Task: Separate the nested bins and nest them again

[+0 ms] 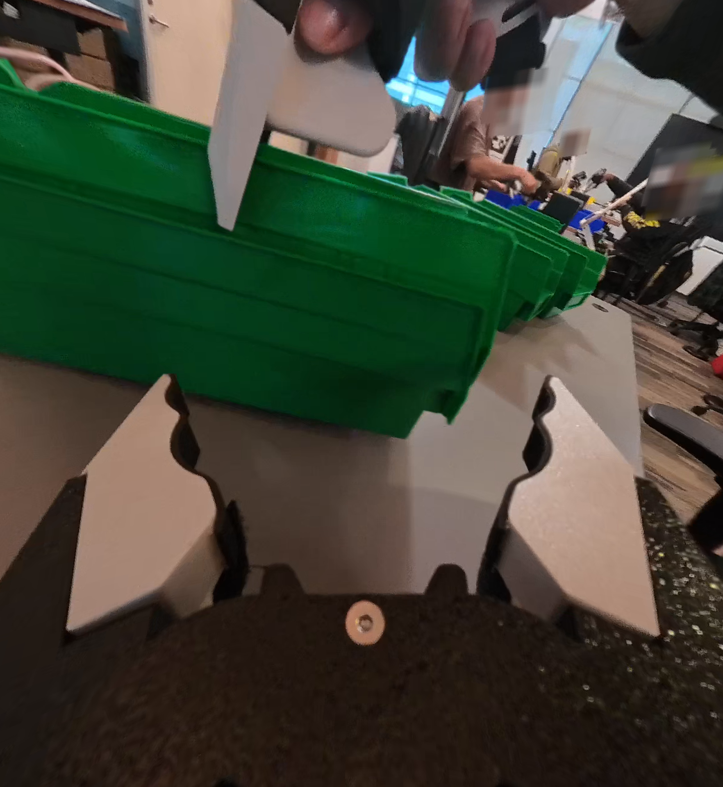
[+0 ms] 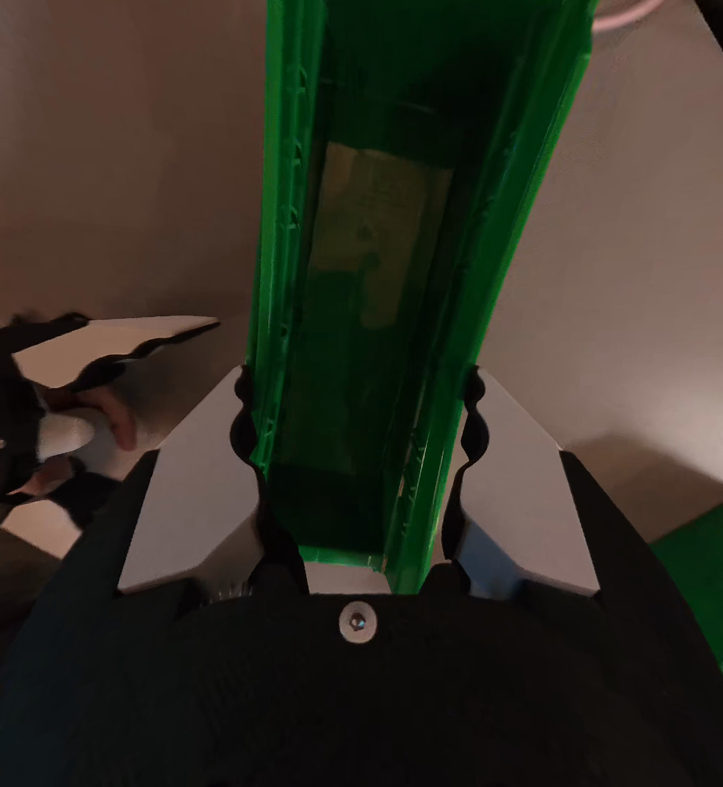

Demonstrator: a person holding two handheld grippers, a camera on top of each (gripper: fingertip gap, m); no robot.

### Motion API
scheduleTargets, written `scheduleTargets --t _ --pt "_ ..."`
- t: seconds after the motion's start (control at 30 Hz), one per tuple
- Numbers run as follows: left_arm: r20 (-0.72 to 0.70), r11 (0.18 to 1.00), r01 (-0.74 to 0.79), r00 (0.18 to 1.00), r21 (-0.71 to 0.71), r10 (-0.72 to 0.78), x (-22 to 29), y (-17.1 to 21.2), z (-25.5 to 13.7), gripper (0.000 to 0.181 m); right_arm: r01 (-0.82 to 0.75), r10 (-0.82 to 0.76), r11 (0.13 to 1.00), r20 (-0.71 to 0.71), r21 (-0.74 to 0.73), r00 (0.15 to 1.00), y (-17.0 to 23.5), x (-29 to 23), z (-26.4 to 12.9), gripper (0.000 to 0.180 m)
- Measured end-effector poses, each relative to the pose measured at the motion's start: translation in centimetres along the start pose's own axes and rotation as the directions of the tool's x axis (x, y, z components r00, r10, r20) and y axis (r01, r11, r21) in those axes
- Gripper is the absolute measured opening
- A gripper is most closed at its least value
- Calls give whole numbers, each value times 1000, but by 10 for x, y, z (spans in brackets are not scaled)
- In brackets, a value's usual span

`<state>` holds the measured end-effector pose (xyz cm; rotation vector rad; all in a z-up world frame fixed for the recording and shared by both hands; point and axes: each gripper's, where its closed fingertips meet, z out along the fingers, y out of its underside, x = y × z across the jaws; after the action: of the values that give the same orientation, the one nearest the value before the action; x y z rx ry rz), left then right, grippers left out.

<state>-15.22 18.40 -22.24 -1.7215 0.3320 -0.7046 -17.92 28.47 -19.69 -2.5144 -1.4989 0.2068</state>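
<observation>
From the left wrist view, we are looking along the left hand-held gripper, its pale fingers spread wide and holding nothing, hovering low over the grey worktop. Just ahead, the long green plastic bin is lying across our view, with more green plastic bins lined up behind it. Up top, the right hand-held gripper is reaching down onto the near bin's rim, a person's hand wrapped around it.

Switching to the right wrist view, we are peering straight down into the long green bin. The right hand-held gripper is straddling its narrow end, both pads against the outer walls, pinching it. The left gripper is waiting off to the left, apart from the bin.

The risk we are watching: a one-ended hold on such a long bin could let the far end sag or swing, and the smooth walls could slip from the pads. If another bin is nested inside, it could lift along too.

Whether this bin is nested or single, we cannot tell; its far end is cut off, and the pale label on its floor is dim.
</observation>
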Motion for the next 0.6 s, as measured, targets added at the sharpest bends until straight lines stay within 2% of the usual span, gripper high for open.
scheduleTargets --t 0.13,0.33,0.47,0.6 --pt "94 992 -60 994 112 49 -11 -24 -21 146 41 -44 998 76 48 996 -17 -30 -10 100" --pt "97 962 -77 994 263 53 -12 -53 -60 141 158 -157 983 -23 91 987 -35 -46 -26 100" --pt "142 950 -105 988 295 65 -17 -59 -74 138 176 -174 975 -30 133 984 -42 -46 -56 100" --pt "136 944 -76 990 322 33 -22 -61 -78 136 112 -102 966 -53 234 993 -44 -14 -102 100"
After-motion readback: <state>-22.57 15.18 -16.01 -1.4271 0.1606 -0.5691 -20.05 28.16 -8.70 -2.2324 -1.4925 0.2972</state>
